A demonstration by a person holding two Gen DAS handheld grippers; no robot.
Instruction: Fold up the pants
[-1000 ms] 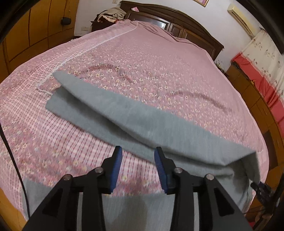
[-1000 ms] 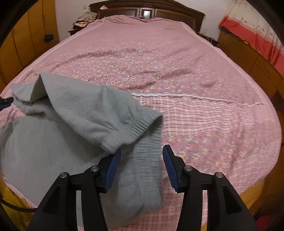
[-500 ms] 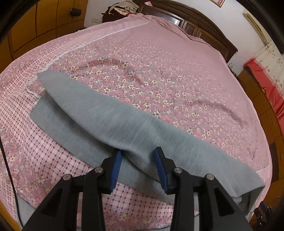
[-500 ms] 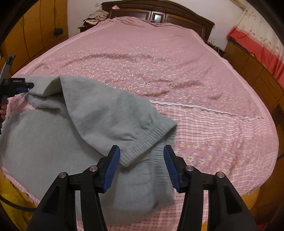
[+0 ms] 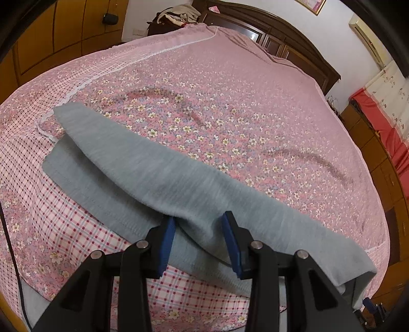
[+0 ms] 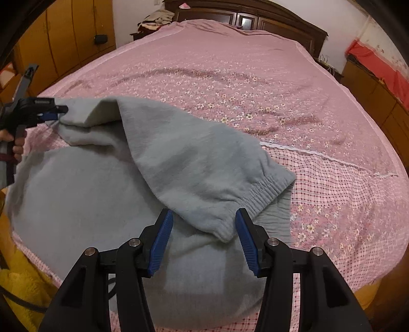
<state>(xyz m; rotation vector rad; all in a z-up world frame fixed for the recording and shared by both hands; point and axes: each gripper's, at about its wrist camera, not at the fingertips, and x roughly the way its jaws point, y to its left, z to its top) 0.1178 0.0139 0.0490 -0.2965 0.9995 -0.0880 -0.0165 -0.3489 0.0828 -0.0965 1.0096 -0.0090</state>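
Grey pants lie on the pink floral bed, one leg laid slantwise over the other. In the left wrist view my left gripper is open, its blue pads on either side of a raised fold of the upper leg. In the right wrist view my right gripper is open around the folded-over elastic waistband. The left gripper also shows at the far left of the right wrist view, its tips at the edge of the pants.
A dark wooden headboard stands at the far end. Wooden wardrobes line the left side and a red-covered cabinet the right. A pile of clothes sits at the far left corner. A yellow blanket lies at the lower left.
Both grippers have moved forward over the pants. The upper leg's fold and the waistband now sit between the open pads. The cloth has shifted and lifted slightly.
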